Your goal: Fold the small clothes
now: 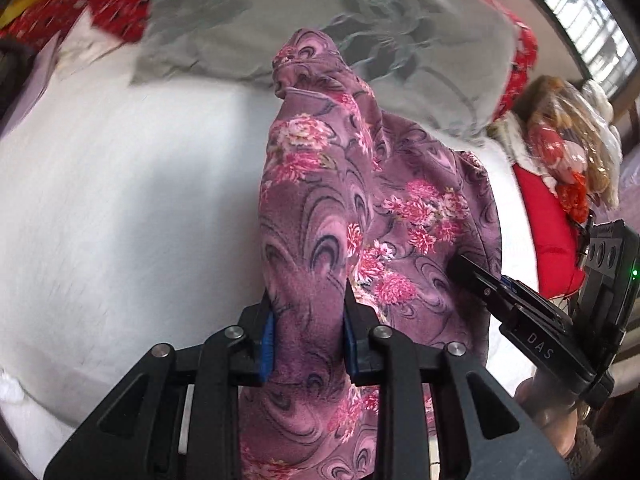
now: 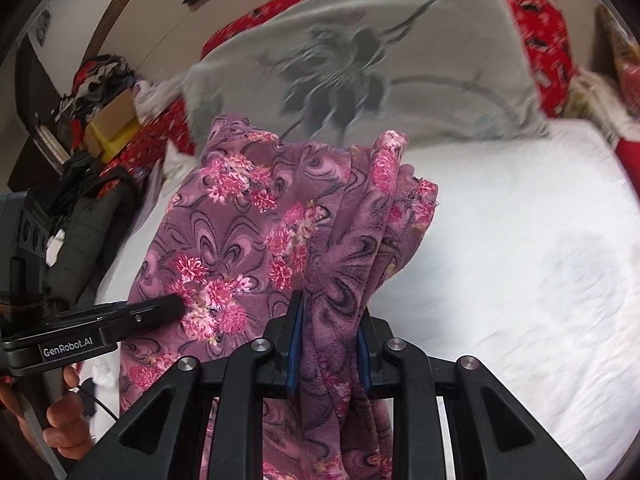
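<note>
A small purple garment with pink flower print [image 1: 332,208] hangs bunched between both grippers above a white bed. My left gripper [image 1: 308,312] is shut on a thick fold of it between its blue pads. My right gripper [image 2: 330,320] is shut on another bunched edge of the same garment [image 2: 256,232]. In the left wrist view the right gripper [image 1: 472,272] comes in from the right and touches the cloth. In the right wrist view the left gripper [image 2: 168,306] comes in from the left, its tip against the cloth.
The white bed sheet [image 1: 120,208] lies under the garment. A grey floral pillow [image 2: 360,60] and red patterned bedding [image 2: 548,40] lie at the far side. Piled clothes and a box [image 2: 108,116] stand at the left; a red cushion [image 1: 548,224] at the right.
</note>
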{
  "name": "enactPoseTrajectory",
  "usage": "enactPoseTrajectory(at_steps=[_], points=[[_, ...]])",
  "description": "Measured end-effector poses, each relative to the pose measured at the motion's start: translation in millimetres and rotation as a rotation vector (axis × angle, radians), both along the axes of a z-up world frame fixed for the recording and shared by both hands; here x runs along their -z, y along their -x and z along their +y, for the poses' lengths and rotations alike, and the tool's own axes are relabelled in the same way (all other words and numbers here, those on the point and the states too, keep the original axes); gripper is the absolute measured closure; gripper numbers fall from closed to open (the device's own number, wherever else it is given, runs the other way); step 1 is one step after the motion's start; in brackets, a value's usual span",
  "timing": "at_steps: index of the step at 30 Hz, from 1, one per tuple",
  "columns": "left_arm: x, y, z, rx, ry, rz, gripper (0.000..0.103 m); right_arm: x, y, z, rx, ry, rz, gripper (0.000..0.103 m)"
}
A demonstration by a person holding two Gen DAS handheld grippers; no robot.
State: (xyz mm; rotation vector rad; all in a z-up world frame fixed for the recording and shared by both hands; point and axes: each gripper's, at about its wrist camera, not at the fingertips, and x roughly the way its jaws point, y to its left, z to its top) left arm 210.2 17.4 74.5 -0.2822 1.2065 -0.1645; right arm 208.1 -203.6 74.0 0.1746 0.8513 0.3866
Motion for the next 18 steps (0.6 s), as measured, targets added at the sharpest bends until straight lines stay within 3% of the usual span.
enactPoseTrajectory(at_steps=[3,6,8,13,15,18], points=[[34.8,2.9,19.7,-0.034,0.010,0.086,0.077,26.1,0.1,19.0,-0.019,-0.003,0.059,0.081],[57.4,6.0,40.4,-0.063,0.047,0.130,0.071,65.2,-7.0,33.3,-0.002,0.074,0.164,0.077],[54.0,7.3,52.9,-0.061,0.110,0.113,0.071,66.2,-6.6,27.5,0.007,0.034,0.158,0.073],[19.3,-11.6,56.1,-0.059,0.131,-0.028,0.071,40.6,-17.4,-9.4,0.135,-0.090,0.121,0.069],[12.2,-28.5,44.4,-0.026,0.119,-0.058,0.071,37.4,-29.9,-14.4,0.144,-0.159,0.120,0.069],[17.5,-56.4,21.5,0.030,0.023,-0.073,0.071,45.8,-54.8,-6.2,0.136,-0.153,0.176,0.069]])
